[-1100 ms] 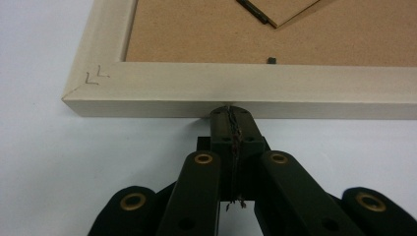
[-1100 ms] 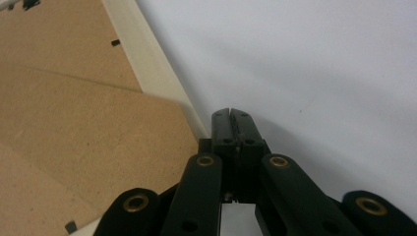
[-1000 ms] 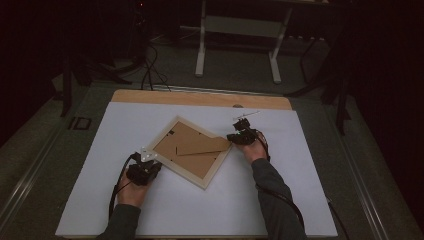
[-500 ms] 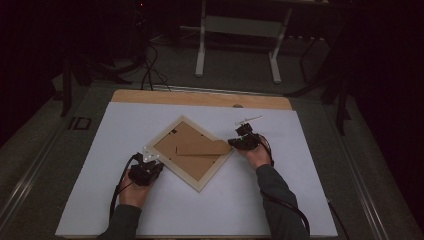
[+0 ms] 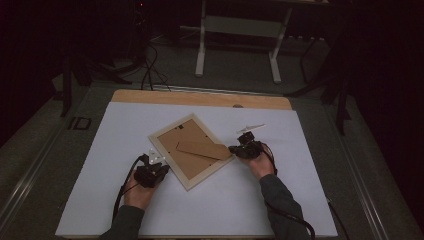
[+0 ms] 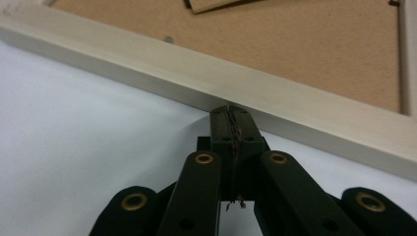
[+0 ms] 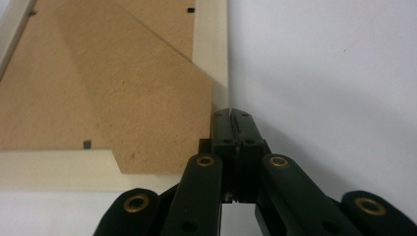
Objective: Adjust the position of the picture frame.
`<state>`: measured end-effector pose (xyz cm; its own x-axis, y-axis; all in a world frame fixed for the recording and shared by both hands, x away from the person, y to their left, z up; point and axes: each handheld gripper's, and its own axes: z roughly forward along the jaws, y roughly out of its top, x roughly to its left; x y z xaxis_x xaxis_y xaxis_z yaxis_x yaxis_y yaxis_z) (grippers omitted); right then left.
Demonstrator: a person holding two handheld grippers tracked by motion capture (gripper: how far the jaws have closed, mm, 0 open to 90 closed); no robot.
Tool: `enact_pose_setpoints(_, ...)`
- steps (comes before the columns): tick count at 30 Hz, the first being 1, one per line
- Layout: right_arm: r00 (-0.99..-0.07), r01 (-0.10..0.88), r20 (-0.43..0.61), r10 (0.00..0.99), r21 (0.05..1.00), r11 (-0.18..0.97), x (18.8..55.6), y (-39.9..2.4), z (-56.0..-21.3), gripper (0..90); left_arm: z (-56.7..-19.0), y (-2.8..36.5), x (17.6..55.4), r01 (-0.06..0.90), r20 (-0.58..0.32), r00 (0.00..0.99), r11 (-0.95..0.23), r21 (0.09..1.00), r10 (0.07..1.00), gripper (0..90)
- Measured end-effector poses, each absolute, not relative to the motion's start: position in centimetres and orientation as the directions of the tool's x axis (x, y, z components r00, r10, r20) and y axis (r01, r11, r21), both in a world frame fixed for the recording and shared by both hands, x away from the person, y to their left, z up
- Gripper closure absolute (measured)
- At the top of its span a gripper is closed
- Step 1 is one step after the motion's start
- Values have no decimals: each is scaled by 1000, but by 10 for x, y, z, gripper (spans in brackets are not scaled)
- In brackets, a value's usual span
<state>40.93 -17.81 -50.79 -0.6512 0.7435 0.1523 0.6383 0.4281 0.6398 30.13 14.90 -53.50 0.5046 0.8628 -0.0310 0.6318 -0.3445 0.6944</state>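
Left claw (image 6: pixel 231 110) is clenched with nothing between its jaws, tip against the picture frame's (image 5: pixel 191 150) pale rim; right claw (image 7: pixel 231 114) likewise clenched at the opposite corner. Frame lies face-down mid-desk (image 5: pixel 90 200), its brown stand (image 5: pixel 204 149) flat

Table (image 5: pixel 200 97): wooden edge exposed at 12 o'clock, white sheet (image 5: pixel 310 190) covering the rest. Picture frame (image 5: pixel 192 150) lies face-down at centre.

We find no readable text, labels, brands or numbers on anything here (the dim surroundings stay illegible).
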Motion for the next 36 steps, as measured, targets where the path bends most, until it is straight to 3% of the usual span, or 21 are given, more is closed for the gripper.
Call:
enact_pose_setpoints(28, -674, 617, 183, 716, 673, 408, 342, -192, -513, 900, -534, 150, 304, 638, -47, 517, -348, 687, 855, 900)
enact_pose_setpoints(36, -650, 611, 160, 743, 692, 385, 344, -193, -519, 900, -534, 147, 305, 632, -33, 515, -353, 690, 857, 900)
